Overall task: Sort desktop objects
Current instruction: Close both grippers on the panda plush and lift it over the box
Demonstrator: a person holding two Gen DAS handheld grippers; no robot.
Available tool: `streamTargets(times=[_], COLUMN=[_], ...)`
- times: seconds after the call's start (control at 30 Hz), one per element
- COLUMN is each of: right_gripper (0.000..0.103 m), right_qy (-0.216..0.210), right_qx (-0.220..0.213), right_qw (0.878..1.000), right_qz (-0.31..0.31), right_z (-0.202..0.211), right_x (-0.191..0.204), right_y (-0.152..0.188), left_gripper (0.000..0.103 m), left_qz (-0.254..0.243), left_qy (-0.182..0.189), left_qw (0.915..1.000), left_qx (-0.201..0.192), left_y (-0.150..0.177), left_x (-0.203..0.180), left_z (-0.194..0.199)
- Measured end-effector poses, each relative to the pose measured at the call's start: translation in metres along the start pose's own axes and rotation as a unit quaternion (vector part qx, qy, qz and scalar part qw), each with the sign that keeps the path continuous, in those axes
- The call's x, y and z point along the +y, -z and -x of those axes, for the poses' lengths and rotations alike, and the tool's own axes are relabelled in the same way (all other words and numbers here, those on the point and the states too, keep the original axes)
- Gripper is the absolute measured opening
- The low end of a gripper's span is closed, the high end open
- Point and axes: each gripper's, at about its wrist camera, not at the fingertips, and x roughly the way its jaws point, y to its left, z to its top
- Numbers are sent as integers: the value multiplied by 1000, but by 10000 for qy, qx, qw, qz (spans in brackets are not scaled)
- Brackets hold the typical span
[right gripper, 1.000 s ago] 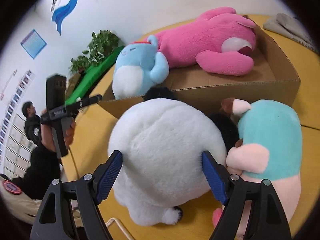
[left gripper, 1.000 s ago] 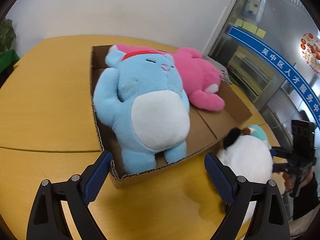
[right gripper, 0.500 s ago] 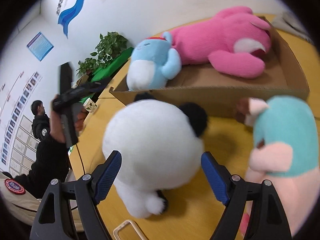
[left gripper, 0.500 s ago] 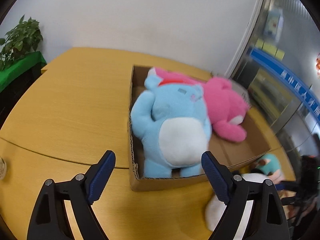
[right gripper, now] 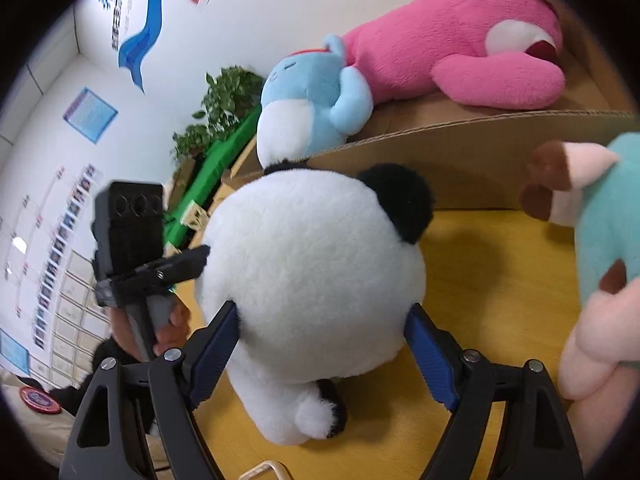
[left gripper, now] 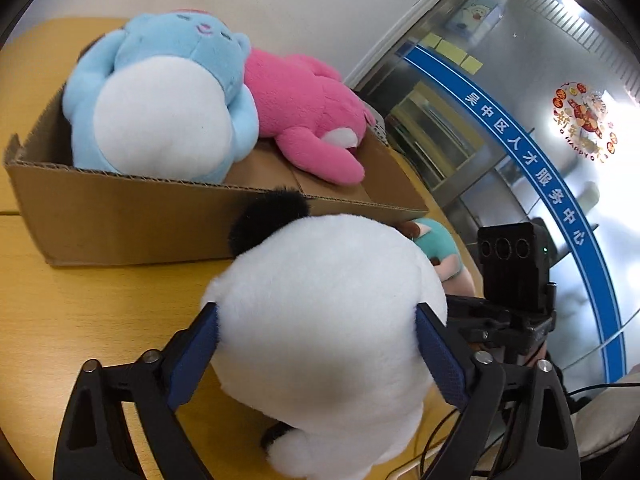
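A white panda plush (left gripper: 320, 320) with black ears lies on the yellow table in front of a cardboard box (left gripper: 120, 220). My left gripper (left gripper: 318, 320) straddles it. The jaws are closing and both blue pads sink into the fur. My right gripper (right gripper: 324, 320) holds the same plush (right gripper: 312, 260) from another side, its pads pressed into the white fur. One of the left gripper's fingers (right gripper: 188, 264) touches the plush's flank in the right wrist view. In the box (right gripper: 460, 160) lie a blue plush (left gripper: 160, 92) and a pink plush (left gripper: 304, 108).
A teal and pink plush (right gripper: 608, 208) stands on the table right of the panda, close to the box. Behind the table's far left end are a potted plant (right gripper: 220, 108) and a green cloth (right gripper: 224, 152). A glass door (left gripper: 520, 120) lies beyond the right edge.
My left gripper has swung from facing the box down onto the panda plush, and its jaws have narrowed. My right gripper has sunk closer over the plush, which has rolled a little.
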Motion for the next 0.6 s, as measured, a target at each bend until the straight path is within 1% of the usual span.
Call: streamTargets(times=[0.03,0.1,0.2,0.27,0.33,0.37,0.4,0.43,0.47,0.53,0.57,0.6], right_gripper=[81,73,69,69,70,73,79,79,79,79,79,81], right_qy=[-23,-67,-69,-95,-172,-112,-22,40,8,-157,-271,-343], right_qx=[-39,-103,-179,-153,-47,-47,-42,-35,-69,-120,-141,-151], right_qw=[10000,9999,9998,9998,9998,9999,10000,10000,10000,9998,9995,9993], right_qz=[-17,-8,35,31,-19,-14,-15,-38,-58,-74,-74,-55], right_z=[0,0,2,7,11,13,15,17,18,17,16,13], right_x=[-2,-1,2,1,-2,-4,-5,-7,-7,-5,-3,-1], right_y=[0,2,5,8,9,9,7,3,0,-6,-9,-12], left_gripper=[85,79,78,78,79,79,80,80,80,80,78,71], left_qz=[15,36,49,-56,-41,-30,27,81,86,55,89,85], left_qy=[31,63,56,15,-33,-56,-72,-86,-56,38,152,144], left_qw=[10000,10000,10000,10000,9999,9998,9998,9997,9998,9999,9998,9998], left_qx=[14,25,-12,-56,-133,-170,-190,-207,-166,-89,-73,-90], left_y=[0,0,1,3,7,9,10,11,11,11,10,9], left_x=[-1,-4,-10,-16,-12,-10,-4,1,3,5,5,4], left_z=[-1,-2,1,6,18,24,26,27,24,16,11,9])
